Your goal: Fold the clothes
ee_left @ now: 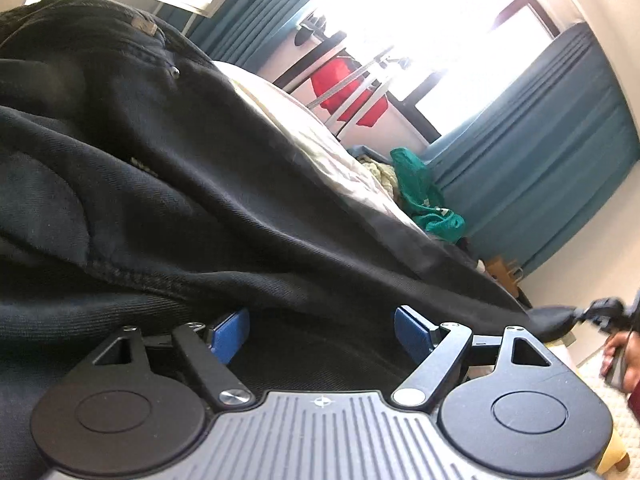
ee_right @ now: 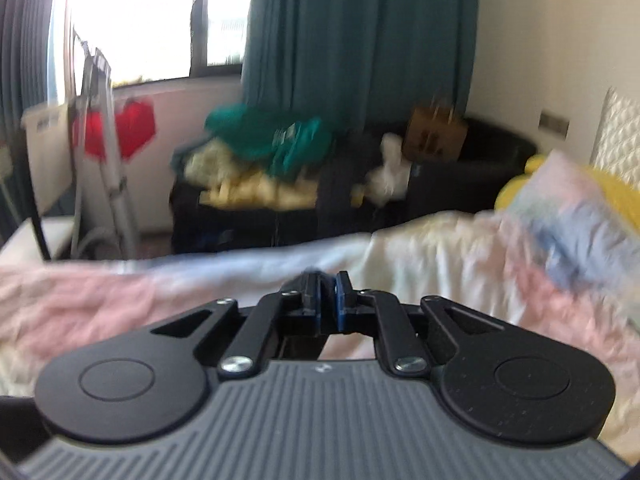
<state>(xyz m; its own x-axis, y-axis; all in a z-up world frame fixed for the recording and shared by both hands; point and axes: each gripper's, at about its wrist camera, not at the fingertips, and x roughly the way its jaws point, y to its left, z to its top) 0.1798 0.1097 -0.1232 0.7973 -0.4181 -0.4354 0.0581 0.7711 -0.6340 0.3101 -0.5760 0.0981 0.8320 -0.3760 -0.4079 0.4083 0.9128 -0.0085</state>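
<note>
Left gripper (ee_left: 322, 330) is standing wide open against dark trousers (ee_left: 168, 184), gripping nothing; right gripper (ee_right: 328, 300) is sitting fully closed, apparently empty. Far bin (ee_right: 240, 220) is holding heaped clothes (ee_right: 260, 148).

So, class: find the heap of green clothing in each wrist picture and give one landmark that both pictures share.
Left wrist view: the green clothing sits right of centre, beyond the far edge of the bed, in front of the teal curtain.
Right wrist view: the green clothing is left of centre in the upper half, piled on a dark seat.
Shared landmark: the red garment below the bright window.
</note>
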